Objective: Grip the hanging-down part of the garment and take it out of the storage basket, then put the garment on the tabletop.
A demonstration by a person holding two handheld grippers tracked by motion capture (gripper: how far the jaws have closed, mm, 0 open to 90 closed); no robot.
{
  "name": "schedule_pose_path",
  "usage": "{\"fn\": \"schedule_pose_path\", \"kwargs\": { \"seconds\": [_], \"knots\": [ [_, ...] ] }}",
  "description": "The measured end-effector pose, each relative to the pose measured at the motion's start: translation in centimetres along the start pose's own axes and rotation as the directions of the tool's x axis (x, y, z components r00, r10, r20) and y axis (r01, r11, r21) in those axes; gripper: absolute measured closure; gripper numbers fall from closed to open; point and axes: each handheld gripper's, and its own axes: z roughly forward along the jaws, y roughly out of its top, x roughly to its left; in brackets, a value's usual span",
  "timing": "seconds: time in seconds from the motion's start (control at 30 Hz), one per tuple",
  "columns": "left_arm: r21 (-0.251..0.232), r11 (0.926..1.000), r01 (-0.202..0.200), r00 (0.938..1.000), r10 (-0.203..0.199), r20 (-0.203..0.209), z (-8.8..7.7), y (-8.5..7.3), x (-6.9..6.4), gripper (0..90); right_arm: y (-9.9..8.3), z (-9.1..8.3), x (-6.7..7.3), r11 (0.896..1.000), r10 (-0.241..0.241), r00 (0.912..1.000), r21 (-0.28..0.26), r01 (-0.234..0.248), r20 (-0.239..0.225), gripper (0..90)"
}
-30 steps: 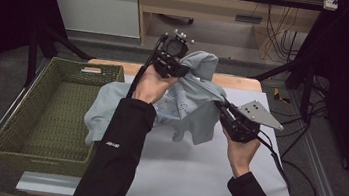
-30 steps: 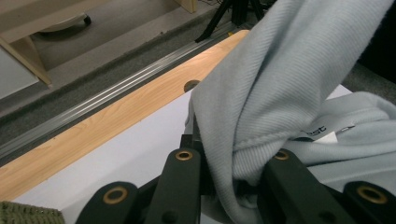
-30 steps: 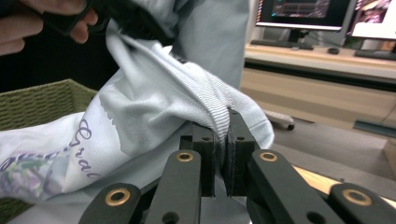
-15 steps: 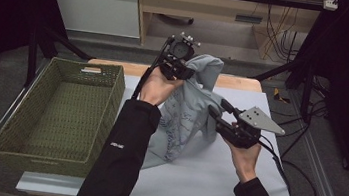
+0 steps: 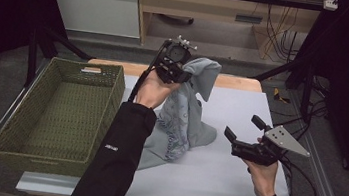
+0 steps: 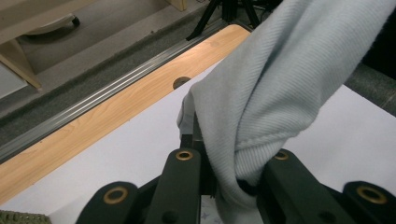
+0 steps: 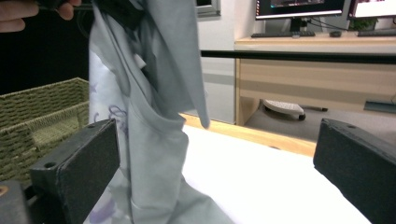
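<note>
White table [image 5: 232,185], pale blue garment [image 5: 184,124] hanging lengthwise, hem end down.

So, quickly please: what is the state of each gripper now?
Left gripper: shut on the light blue garment, held up.
Right gripper: open, jaws have just been opening, nothing between them.

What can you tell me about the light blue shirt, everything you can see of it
The shirt is pale blue-grey soft knit cloth with a faint purple print and a ribbed hem. It hangs crumpled from the left gripper, whose jaws are shut on a bunched fold. Its lower part pools on the white table sheet, beside the green woven basket. The right gripper, whose jaws have just been opening, stands apart with nothing between them.
</note>
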Motion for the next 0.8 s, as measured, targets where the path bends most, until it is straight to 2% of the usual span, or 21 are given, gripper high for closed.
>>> {"fn": "schedule_pose_path", "kwargs": {
  "seconds": [0.03,0.1,0.37,0.4,0.57,0.77,0.8],
  "knots": [
    [0.006,1.0000,-0.001,1.0000,0.001,-0.001,0.1,-0.2,0.0,80.8,-0.5,-0.3,-0.2,1.000,-0.027,0.9996,0.014,0.027,0.008,0.5],
    [0.005,1.0000,0.002,1.0000,-0.002,-0.001,0.2,-0.3,0.0,80.7,-0.7,-0.5,-0.3,0.999,-0.033,0.9994,0.015,0.032,0.013,0.5],
    [-0.022,0.9996,0.016,0.9995,-0.015,0.028,0.4,-1.0,-0.6,80.7,-1.8,-2.0,-0.7,1.000,-0.011,0.9999,0.008,0.011,0.009,0.5],
    [-0.025,0.9997,0.005,0.9994,-0.004,0.034,0.4,-1.1,-0.9,80.7,-1.9,-2.1,-0.9,1.000,-0.026,0.9996,0.002,0.026,0.004,0.5],
    [-0.019,0.9993,-0.032,0.9973,0.033,0.066,0.7,-2.3,-2.3,80.7,-2.8,-2.7,-1.3,1.000,0.004,1.0000,0.018,-0.004,0.003,0.5],
    [-0.011,0.9978,-0.065,0.9955,0.066,0.069,1.3,-3.8,-3.3,80.6,-4.0,-3.0,-1.8,0.999,0.031,0.9995,0.036,-0.031,0.000,0.5],
    [-0.015,0.9979,-0.062,0.9956,0.063,0.069,1.4,-4.0,-3.4,80.6,-4.1,-3.1,-2.0,0.999,0.019,0.9998,0.027,-0.019,-0.006,0.5]
  ]
}}
